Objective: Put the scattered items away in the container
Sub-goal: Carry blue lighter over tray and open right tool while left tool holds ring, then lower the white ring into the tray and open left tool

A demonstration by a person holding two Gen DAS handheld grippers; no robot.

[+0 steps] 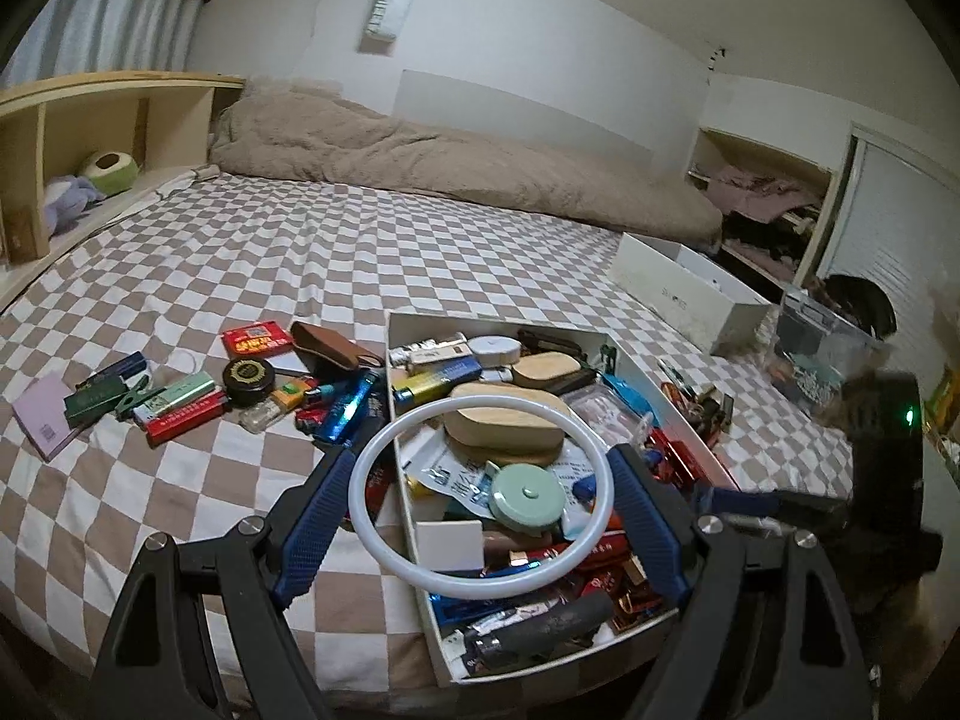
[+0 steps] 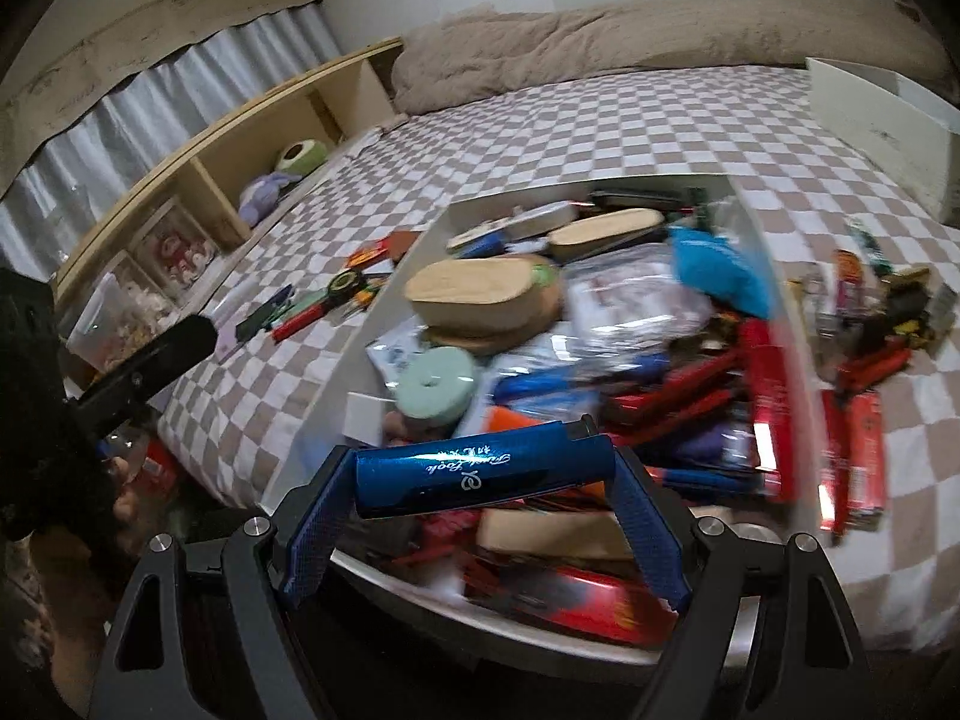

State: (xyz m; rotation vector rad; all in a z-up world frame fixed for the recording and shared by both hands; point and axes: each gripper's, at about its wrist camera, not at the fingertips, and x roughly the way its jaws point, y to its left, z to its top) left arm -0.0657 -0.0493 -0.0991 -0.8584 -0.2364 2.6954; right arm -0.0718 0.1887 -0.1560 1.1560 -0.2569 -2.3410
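A white box (image 1: 420, 546), the container, sits on the checkered bed, full of small items: wooden cases, a mint round tape (image 1: 527, 495), red packs. My left gripper (image 1: 480, 468) is shut on a white ring (image 1: 372, 534) and holds it above the box's near left part. My right gripper (image 2: 483, 474) is shut on a shiny blue case (image 2: 480, 471), held crosswise between the fingers above the box's near end (image 2: 408, 600). Scattered items lie left of the box: a black round tin (image 1: 246, 377), red packs (image 1: 186, 417), a pink pad (image 1: 45, 414), a brown pouch (image 1: 330, 345).
More loose items lie right of the box (image 2: 864, 324). A white empty box (image 1: 690, 294) stands at the back right. A beige blanket (image 1: 450, 162) lies along the wall. A wooden shelf (image 1: 90, 120) runs along the left. A clear bin (image 1: 822, 348) is at the right.
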